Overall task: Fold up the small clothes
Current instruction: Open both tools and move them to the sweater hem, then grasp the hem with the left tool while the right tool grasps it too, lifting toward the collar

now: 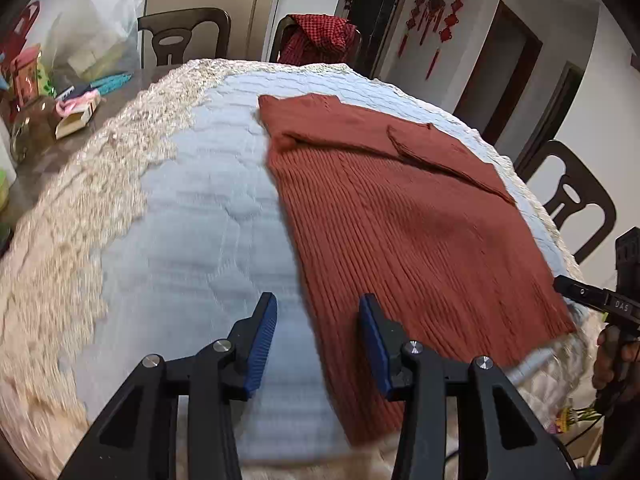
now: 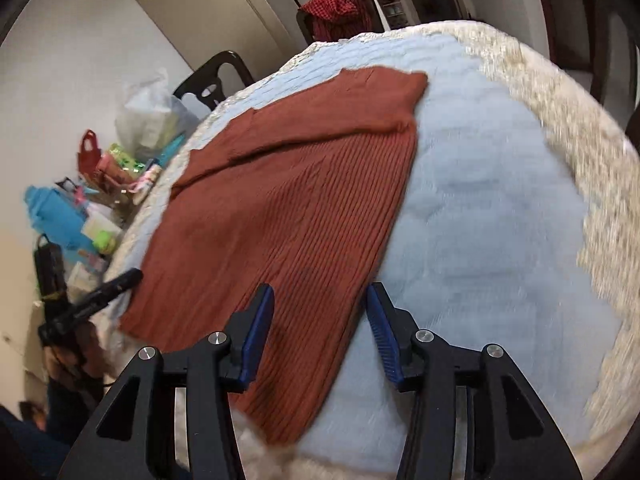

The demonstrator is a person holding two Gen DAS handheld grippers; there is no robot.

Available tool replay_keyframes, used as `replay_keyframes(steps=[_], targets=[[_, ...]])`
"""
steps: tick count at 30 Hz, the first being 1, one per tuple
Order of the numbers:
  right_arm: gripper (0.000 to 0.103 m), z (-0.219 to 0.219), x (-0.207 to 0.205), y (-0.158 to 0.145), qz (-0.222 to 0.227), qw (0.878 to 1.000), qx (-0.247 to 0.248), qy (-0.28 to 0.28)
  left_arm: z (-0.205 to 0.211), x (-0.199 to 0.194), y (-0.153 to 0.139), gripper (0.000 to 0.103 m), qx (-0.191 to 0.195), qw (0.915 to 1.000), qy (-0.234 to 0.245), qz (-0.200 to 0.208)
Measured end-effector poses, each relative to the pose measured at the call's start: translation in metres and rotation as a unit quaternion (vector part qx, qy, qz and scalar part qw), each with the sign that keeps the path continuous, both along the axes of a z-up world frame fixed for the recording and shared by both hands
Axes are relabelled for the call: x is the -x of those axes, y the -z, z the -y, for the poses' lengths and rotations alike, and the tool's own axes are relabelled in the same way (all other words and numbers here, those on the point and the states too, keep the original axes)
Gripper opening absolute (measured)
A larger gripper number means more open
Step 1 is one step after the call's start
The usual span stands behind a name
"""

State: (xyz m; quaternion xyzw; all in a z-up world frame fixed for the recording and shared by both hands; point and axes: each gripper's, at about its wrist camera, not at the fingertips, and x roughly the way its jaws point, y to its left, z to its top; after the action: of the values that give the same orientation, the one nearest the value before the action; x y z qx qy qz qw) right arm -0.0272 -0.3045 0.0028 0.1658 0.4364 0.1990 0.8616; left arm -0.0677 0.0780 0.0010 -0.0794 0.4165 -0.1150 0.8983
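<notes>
A rust-red ribbed knit garment (image 1: 400, 220) lies flat on the pale blue quilted cloth (image 1: 200, 220), with a sleeve (image 1: 440, 152) folded across its upper part. My left gripper (image 1: 318, 308) is open just above the garment's near left edge; its right finger hangs over the knit and its left finger over the blue cloth. In the right wrist view my right gripper (image 2: 320, 296) is open and straddles the garment's (image 2: 280, 200) near right edge in the same way. Each gripper shows at the edge of the other's view: the right gripper (image 1: 564, 286), the left gripper (image 2: 124, 280).
A beige lace cover (image 1: 80, 200) rims the table. Bags, boxes and small items (image 1: 60, 92) crowd the far left side. Dark chairs (image 1: 572, 196) stand around, one draped with a red checked cloth (image 1: 320, 36). A hand (image 1: 612, 360) holds the right gripper.
</notes>
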Motion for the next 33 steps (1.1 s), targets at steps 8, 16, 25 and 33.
replay_keyframes(steps=[8,16,25,33], targets=[[0.049,-0.004,0.029,0.005,0.002,0.999,-0.040,-0.009,0.010,0.016,0.002,0.053,0.028,0.9995,0.005,0.012],[0.049,-0.003,0.017,0.009,-0.009,0.996,-0.085,0.003,0.013,0.002,0.002,0.054,0.052,0.9985,0.008,0.012],[0.038,-0.005,0.022,0.010,-0.012,0.996,-0.083,-0.009,0.013,0.011,0.002,0.051,0.053,0.9985,0.014,0.001],[0.011,-0.003,0.014,0.016,-0.021,0.995,-0.097,-0.008,-0.002,0.008,0.005,0.030,0.096,0.9950,-0.001,-0.029]])
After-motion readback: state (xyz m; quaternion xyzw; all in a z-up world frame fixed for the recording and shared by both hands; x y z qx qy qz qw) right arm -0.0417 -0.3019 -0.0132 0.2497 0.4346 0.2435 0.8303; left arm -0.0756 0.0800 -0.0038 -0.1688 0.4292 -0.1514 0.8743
